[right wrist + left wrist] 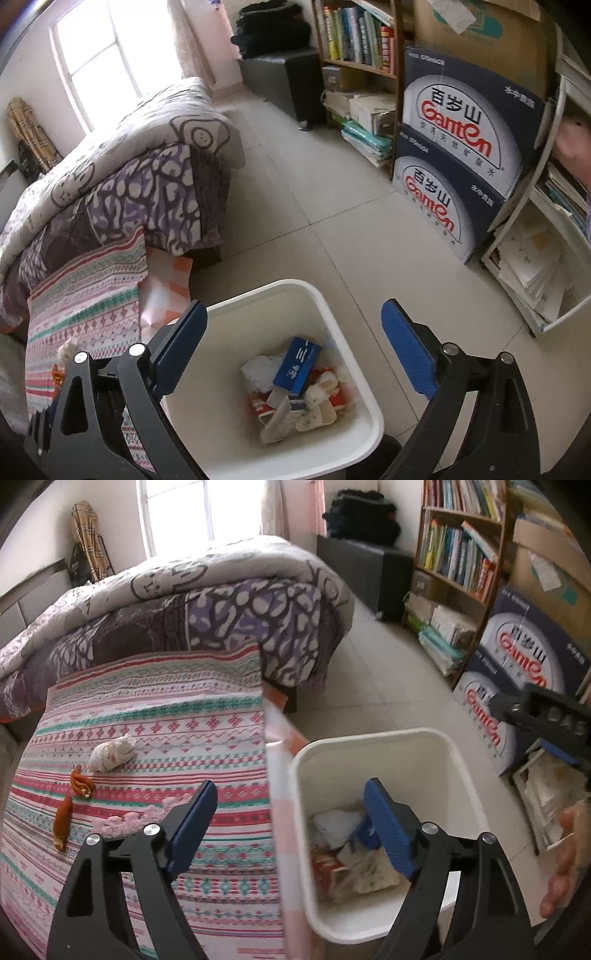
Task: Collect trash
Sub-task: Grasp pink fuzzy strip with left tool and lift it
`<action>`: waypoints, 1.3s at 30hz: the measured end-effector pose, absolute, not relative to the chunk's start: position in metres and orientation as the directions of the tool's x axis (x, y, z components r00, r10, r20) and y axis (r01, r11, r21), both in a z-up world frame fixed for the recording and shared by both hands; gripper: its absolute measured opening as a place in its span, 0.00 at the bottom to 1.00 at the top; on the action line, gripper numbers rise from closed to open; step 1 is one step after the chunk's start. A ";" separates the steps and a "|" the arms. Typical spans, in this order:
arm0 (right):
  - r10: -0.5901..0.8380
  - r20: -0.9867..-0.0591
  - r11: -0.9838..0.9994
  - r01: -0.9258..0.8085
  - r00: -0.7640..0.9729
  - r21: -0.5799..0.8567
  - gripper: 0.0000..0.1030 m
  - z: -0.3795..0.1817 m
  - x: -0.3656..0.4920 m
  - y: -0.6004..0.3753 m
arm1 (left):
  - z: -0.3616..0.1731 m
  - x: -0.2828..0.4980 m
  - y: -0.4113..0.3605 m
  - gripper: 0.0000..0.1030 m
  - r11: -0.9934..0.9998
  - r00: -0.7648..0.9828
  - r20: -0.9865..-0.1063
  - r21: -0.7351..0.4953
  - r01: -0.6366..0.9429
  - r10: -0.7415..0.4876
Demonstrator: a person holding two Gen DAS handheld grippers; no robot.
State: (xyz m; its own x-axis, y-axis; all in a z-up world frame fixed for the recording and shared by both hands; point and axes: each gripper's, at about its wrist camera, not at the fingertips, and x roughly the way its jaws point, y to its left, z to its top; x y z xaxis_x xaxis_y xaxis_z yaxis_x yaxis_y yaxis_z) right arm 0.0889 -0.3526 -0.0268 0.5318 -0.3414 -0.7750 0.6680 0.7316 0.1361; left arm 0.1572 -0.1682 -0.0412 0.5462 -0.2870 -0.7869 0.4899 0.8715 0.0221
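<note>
A white bin (373, 744) (291, 286) stands on the floor beside the bed and holds a blue carton (297, 363), white tissue (258, 369) and several wrappers. On the striped cloth (147, 716) lie a crumpled paper ball (112, 753), two orange wrappers (80, 784) (62, 823) and pink scraps (122, 818). My left gripper (291, 805) is open and empty, straddling the cloth's edge and the bin's left wall. My right gripper (295, 328) is open and empty above the bin's mouth.
A folded quilt (184, 602) covers the far half of the bed. Blue water cartons (458, 155), a bookshelf (458, 550) and a white paper rack (535, 266) line the right side. Tiled floor (325, 192) lies between them and the bed. A person's hand (565, 864) shows at the right edge.
</note>
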 end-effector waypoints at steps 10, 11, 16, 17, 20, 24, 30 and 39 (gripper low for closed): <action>-0.278 -0.798 0.801 0.588 0.534 0.114 0.92 -0.034 0.104 -0.329 | -0.083 0.206 -0.133 0.88 0.817 0.431 -0.900 0.199 0.541 -0.066; -0.273 -0.801 0.807 0.580 0.532 0.111 0.92 -0.035 0.106 -0.326 | -0.088 0.211 -0.128 0.89 0.814 0.420 -0.906 0.208 0.542 -0.048; -0.252 -0.814 0.829 0.551 0.523 0.098 0.92 -0.039 0.112 -0.319 | -0.112 0.240 -0.099 0.91 0.838 0.349 -0.937 0.208 0.505 0.022; -0.248 -0.816 0.832 0.547 0.522 0.097 0.92 -0.040 0.113 -0.317 | -0.116 0.244 -0.095 0.92 0.842 0.334 -0.942 0.196 0.503 0.020; -0.241 -0.823 0.842 0.533 0.515 0.088 0.92 -0.042 0.116 -0.313 | -0.124 0.251 -0.089 0.93 0.842 0.327 -0.944 0.206 0.498 0.038; -0.236 -0.827 0.849 0.522 0.510 0.079 0.92 -0.044 0.118 -0.308 | -0.133 0.261 -0.077 0.93 0.856 0.327 -0.944 0.205 0.475 0.045; -0.234 -0.832 0.855 0.513 0.503 0.070 0.92 -0.046 0.122 -0.300 | -0.139 0.266 -0.054 0.93 0.891 0.285 -0.958 0.115 0.439 -0.016; -0.232 -0.834 0.874 0.484 0.501 0.047 0.92 -0.049 0.131 -0.276 | -0.129 0.245 -0.047 0.49 0.870 0.318 -0.948 0.143 0.472 -0.016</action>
State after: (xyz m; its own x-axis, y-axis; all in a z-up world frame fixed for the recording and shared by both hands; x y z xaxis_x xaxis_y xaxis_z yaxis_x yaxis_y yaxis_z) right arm 0.1311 -0.2760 -0.0489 0.5006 -0.2322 -0.8340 0.4842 0.8736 0.0475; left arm 0.2450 -0.0472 -0.1293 0.3181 -0.0165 -0.9479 0.4721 0.8698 0.1433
